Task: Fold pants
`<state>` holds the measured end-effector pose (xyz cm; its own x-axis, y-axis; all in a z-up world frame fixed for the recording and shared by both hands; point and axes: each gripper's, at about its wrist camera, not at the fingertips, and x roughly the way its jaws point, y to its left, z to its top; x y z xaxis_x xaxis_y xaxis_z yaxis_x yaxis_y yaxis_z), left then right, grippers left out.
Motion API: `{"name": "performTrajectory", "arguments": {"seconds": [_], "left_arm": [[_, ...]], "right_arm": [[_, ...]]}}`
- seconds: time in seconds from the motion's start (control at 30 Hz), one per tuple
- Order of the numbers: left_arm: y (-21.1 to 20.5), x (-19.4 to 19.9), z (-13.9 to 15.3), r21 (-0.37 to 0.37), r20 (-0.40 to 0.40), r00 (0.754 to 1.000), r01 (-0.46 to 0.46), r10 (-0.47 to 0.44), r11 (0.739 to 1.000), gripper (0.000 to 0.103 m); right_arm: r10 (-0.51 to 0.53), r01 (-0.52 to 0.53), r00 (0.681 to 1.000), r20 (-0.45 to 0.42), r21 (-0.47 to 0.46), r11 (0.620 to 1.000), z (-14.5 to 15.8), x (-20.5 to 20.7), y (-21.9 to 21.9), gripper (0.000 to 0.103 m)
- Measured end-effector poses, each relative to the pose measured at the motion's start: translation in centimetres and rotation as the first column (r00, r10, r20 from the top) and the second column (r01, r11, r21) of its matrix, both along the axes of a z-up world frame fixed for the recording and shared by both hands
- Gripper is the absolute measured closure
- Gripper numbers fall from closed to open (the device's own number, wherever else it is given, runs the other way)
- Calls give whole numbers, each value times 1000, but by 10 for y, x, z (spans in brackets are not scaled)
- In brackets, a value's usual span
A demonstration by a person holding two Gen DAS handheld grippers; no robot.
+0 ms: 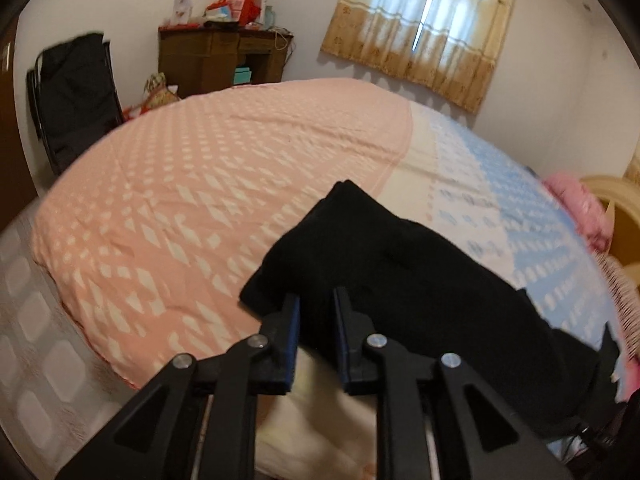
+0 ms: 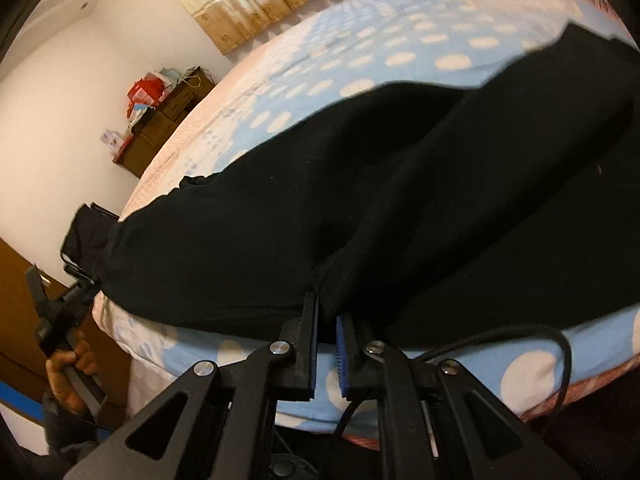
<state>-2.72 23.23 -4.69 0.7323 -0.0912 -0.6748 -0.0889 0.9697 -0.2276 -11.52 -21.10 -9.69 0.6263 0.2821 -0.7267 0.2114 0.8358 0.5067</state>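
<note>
Black pants (image 1: 400, 264) lie on a bed (image 1: 180, 184) with a pink and blue patterned cover. My left gripper (image 1: 317, 300) is at the near hem end of the pants, its jaws narrowly apart with black cloth between them. In the right wrist view the pants (image 2: 360, 184) spread wide across the blue spotted cover (image 2: 400, 56). My right gripper (image 2: 328, 312) is at their near edge, its jaws close together on a raised fold of the cloth. The left gripper (image 2: 60, 312) and the hand holding it show at the left.
A brown desk (image 1: 216, 56) piled with boxes stands by the far wall. A dark garment hangs on a chair (image 1: 76, 96) at the left. A curtained window (image 1: 424, 28) is at the back. A pink pillow (image 1: 580, 208) lies at the bed's right end. A cable (image 2: 552, 344) runs by the right gripper.
</note>
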Motion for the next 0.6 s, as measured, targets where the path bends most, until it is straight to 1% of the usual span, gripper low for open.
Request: {"name": "performTrajectory", "arguments": {"seconds": [0.07,0.13,0.2,0.23,0.27,0.3,0.33,0.37,0.4,0.47,0.5,0.53,0.57,0.6], "left_arm": [[3,-6,11,51,24,999,-29,28,998,64],[8,-15,24,124,79,993,-95,86,988,63],[13,-19,35,173,114,985,-149,131,974,62],[16,-20,40,169,138,981,-160,137,973,62],[16,-20,43,159,152,980,-155,131,975,62],[13,-18,46,146,167,980,-134,109,980,62],[7,-16,46,140,174,982,-105,80,985,62],[1,-12,45,139,174,983,-80,55,987,62],[-10,-5,42,142,164,986,-44,20,989,62],[-26,7,38,141,157,987,-2,-20,990,62],[-35,11,35,143,159,987,12,-35,990,62],[-42,17,32,151,159,987,8,-32,988,62],[-46,20,28,160,151,988,-7,-18,987,62],[-48,23,24,161,141,990,-20,-2,987,62]], "right_arm": [[2,-2,1000,-5,19,1000,7,-4,-7,86],[-11,11,1000,14,19,1000,17,-12,-17,83],[-32,31,999,38,22,999,32,-23,-28,73],[-43,42,998,51,21,999,38,-26,-32,70],[-53,52,996,75,16,999,45,-27,-36,63],[-49,49,991,122,9,999,55,-27,-38,54],[-19,19,983,181,-1,1000,66,-22,-35,50],[15,-11,977,215,-18,1000,74,-15,-30,46],[70,-61,967,243,-44,997,82,0,-20,46],[165,-156,949,269,-54,986,88,25,-1,46],[221,-213,935,278,-59,975,89,42,11,46],[285,-274,919,273,-77,959,87,67,28,46],[317,-305,910,266,-85,948,86,79,37,46],[370,-358,896,244,-95,929,80,103,52,46]]}}
